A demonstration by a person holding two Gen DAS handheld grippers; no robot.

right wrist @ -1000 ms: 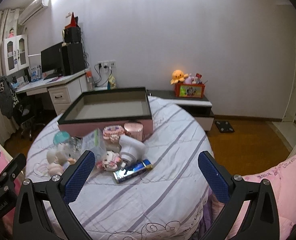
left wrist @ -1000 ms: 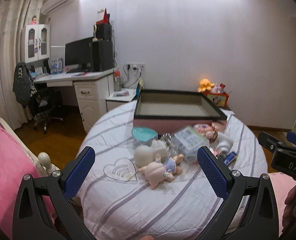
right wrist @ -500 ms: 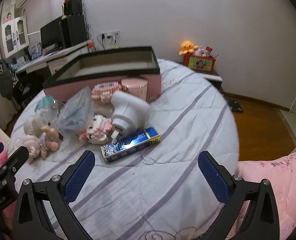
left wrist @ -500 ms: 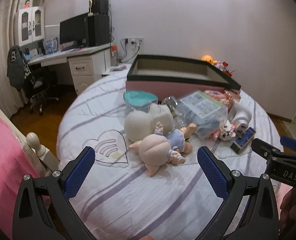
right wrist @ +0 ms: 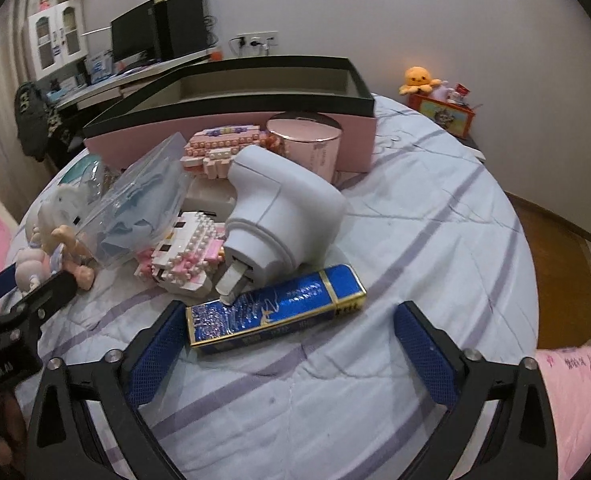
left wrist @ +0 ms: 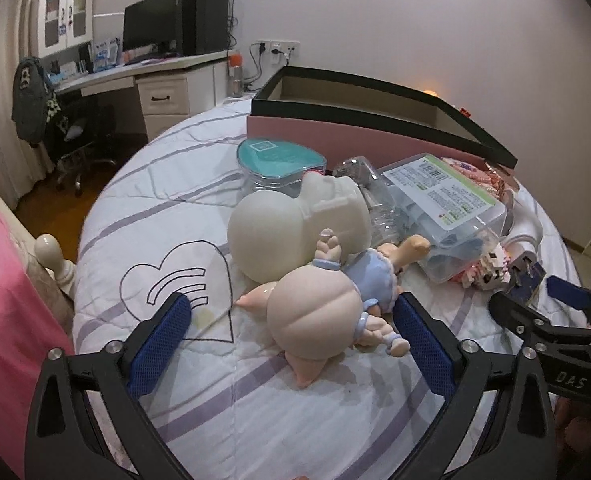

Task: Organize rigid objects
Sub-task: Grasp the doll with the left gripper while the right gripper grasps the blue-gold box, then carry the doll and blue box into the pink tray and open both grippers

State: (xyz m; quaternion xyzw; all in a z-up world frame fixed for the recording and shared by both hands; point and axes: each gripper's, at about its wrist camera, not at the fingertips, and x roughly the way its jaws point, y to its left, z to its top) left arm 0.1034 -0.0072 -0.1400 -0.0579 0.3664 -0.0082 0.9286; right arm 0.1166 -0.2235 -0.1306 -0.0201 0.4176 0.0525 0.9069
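A pile of toys lies on a round bed in front of a large open pink box [left wrist: 359, 136] with a black rim. My left gripper [left wrist: 291, 340] is open, its jaws on either side of a pink baby doll [left wrist: 319, 316] that lies against a cream figure [left wrist: 295, 224]. My right gripper [right wrist: 291, 340] is open around a blue and gold box [right wrist: 279, 308]. A white plug adapter [right wrist: 283, 216] rests on the blue box's far edge. A pink brick cat [right wrist: 187, 256], a clear plastic container [left wrist: 447, 208] and a teal-lidded jar [left wrist: 279, 160] lie close by.
A round pink tin [right wrist: 307, 144] and a pink brick model [right wrist: 219, 148] stand against the box. The bed [right wrist: 415, 240] drops off to wooden floor on the right. A desk [left wrist: 155, 80] with a monitor stands at the back left. Pink bedding [left wrist: 3, 320] lies at the left.
Both grippers have come down and forward towards the pile. The left one now frames the baby doll and the right one frames the blue box. Both stay open.
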